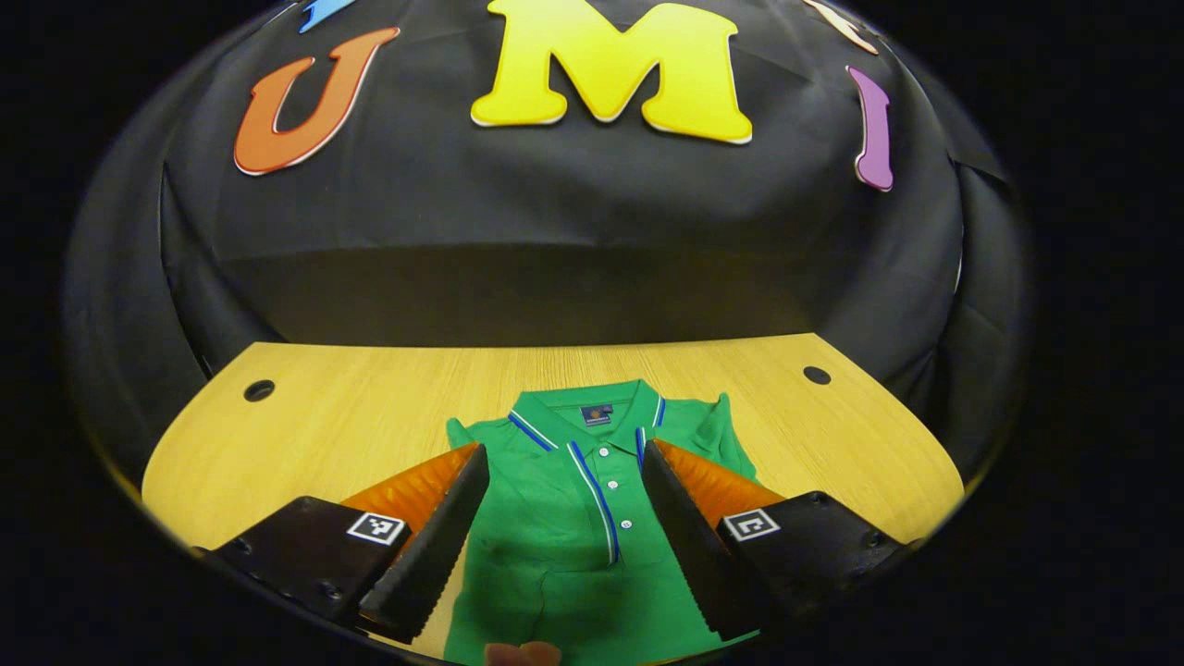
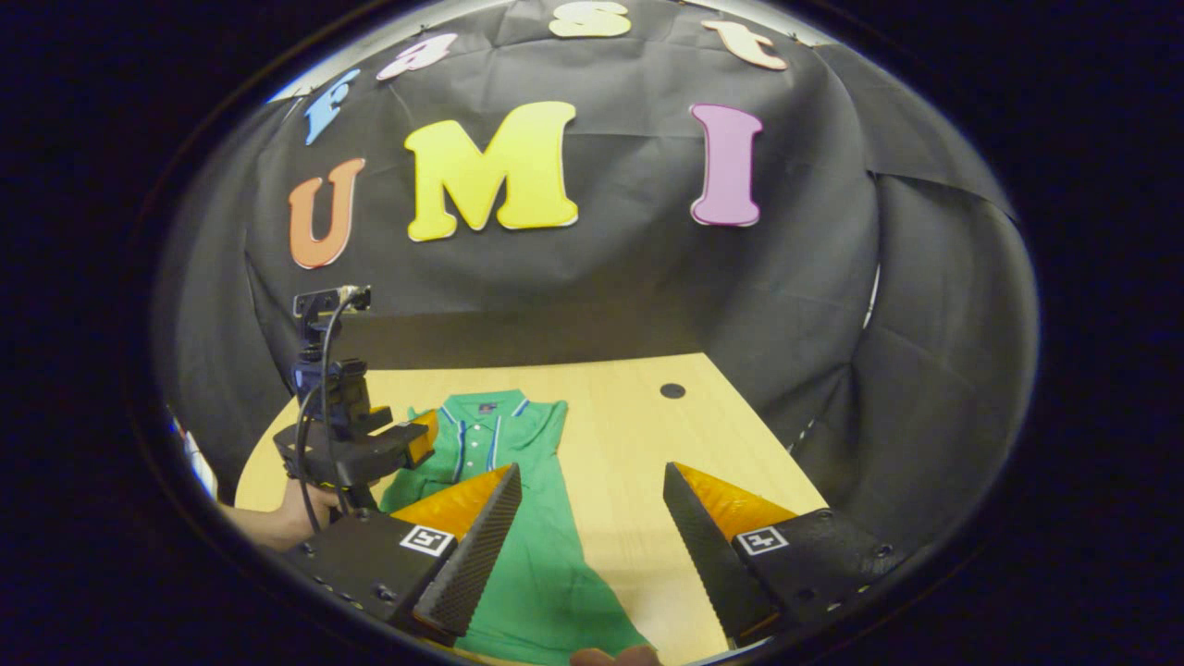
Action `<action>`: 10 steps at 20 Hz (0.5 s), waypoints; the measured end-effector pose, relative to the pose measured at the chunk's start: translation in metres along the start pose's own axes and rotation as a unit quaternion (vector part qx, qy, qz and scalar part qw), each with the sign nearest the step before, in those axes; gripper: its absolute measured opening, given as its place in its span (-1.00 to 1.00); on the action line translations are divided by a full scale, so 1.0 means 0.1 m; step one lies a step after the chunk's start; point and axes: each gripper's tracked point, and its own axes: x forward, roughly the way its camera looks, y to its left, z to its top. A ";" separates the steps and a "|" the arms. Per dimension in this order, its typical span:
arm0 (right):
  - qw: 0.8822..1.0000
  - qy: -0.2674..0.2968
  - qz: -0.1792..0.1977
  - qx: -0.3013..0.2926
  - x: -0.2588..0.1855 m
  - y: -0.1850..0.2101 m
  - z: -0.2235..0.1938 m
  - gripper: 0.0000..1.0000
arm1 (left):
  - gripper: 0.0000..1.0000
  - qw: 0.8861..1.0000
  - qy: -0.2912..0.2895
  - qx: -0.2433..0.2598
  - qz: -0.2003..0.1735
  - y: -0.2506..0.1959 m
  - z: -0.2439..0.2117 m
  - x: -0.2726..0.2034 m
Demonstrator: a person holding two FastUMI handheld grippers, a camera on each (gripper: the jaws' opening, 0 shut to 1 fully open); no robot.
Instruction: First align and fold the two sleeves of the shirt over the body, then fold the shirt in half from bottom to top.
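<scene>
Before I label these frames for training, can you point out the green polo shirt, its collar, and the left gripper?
green polo shirt (image 1: 555,546): left gripper view, chest panel.
collar (image 1: 592,407): left gripper view, back of the neckline.
left gripper (image 2: 421,442): right gripper view, at its fingers, over the shirt.

Cloth shirt, wood-grain table

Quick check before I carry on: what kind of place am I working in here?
Likely a staged recording booth, not a home: black cloth wall behind a light wooden table with cable holes, and one green polo shirt laid flat under the open left hand-held gripper.
</scene>
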 end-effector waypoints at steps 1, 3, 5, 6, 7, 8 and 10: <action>1.000 -0.012 0.017 -0.002 -0.03 0.11 0.06 0.86 | 1.00 1.000 -0.014 -0.001 0.004 0.04 0.11 -0.11; 0.999 -0.033 0.041 -0.010 -0.08 0.27 0.14 0.89 | 1.00 0.999 -0.036 0.002 0.018 0.15 0.32 -0.45; 0.997 -0.048 0.053 -0.020 -0.15 0.38 0.18 0.90 | 1.00 0.998 -0.059 -0.004 0.028 0.22 0.49 -0.82; 0.997 -0.054 0.057 -0.022 -0.18 0.41 0.20 0.90 | 1.00 0.997 -0.072 -0.008 0.034 0.26 0.57 -1.04; 0.996 -0.058 0.061 -0.025 -0.21 0.45 0.20 0.90 | 1.00 0.996 -0.080 -0.007 0.040 0.31 0.61 -1.24; 0.996 -0.060 0.062 -0.028 -0.23 0.46 0.19 0.87 | 1.00 0.996 -0.084 -0.005 0.043 0.34 0.62 -1.42; 0.996 -0.057 0.066 -0.036 -0.31 0.46 0.11 0.90 | 1.00 0.995 -0.084 -0.002 0.044 0.37 0.60 -1.73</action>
